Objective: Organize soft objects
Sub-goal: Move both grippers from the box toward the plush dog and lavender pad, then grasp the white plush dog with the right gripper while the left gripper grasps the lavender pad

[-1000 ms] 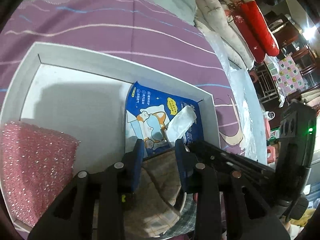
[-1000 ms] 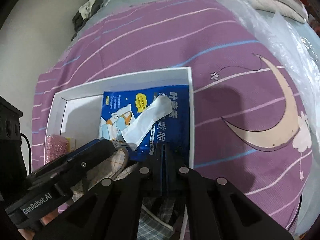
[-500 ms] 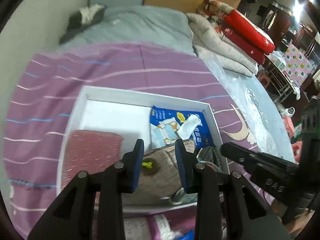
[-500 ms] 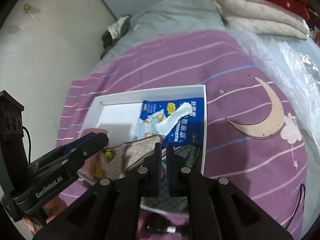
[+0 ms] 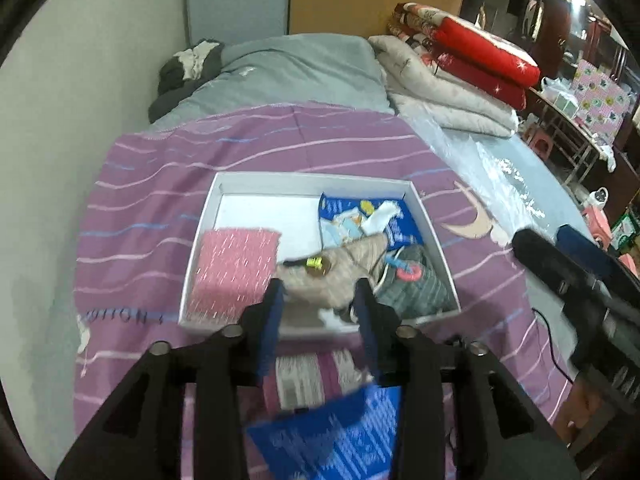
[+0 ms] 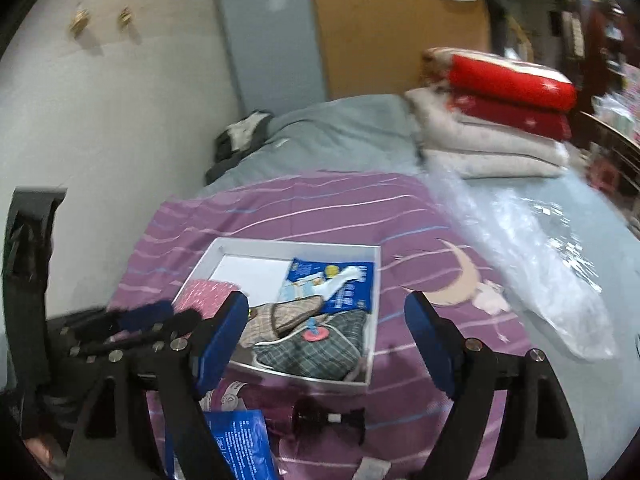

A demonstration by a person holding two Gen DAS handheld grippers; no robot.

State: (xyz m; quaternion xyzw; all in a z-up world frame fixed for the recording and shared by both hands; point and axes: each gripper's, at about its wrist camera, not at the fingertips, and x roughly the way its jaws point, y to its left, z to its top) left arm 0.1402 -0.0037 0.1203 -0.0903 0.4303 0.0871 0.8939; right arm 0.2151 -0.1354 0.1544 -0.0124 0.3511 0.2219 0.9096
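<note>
A white box [image 5: 312,178] [image 6: 296,245] lies on the purple striped bedspread. Inside are a pink glittery cloth [image 5: 236,264] [image 6: 204,292] at the left and a blue packet [image 5: 400,224] [image 6: 352,292] at the back right. A beige plaid cloth [image 5: 344,268] [image 6: 284,316] lies in the middle, a grey plaid cloth [image 5: 416,284] [image 6: 320,348] at the front right. My left gripper [image 5: 320,300] [image 6: 140,324] hovers above the box's near edge, jaws opening, nothing between them. My right gripper [image 6: 326,320] [image 5: 560,264] is also raised, jaws opening wide and empty.
Another blue packet [image 5: 332,436] [image 6: 240,436] and a dark purple object [image 6: 304,412] lie on the bedspread in front of the box. Folded red and cream quilts [image 5: 472,76] [image 6: 500,112] are stacked at the back right, beside a clear plastic sheet [image 5: 500,168] [image 6: 540,248]. A wall runs along the left.
Both grippers rose and drew back from the box. The right gripper went from shut to wide open, and the left widened. The plaid cloths now lie in the box.
</note>
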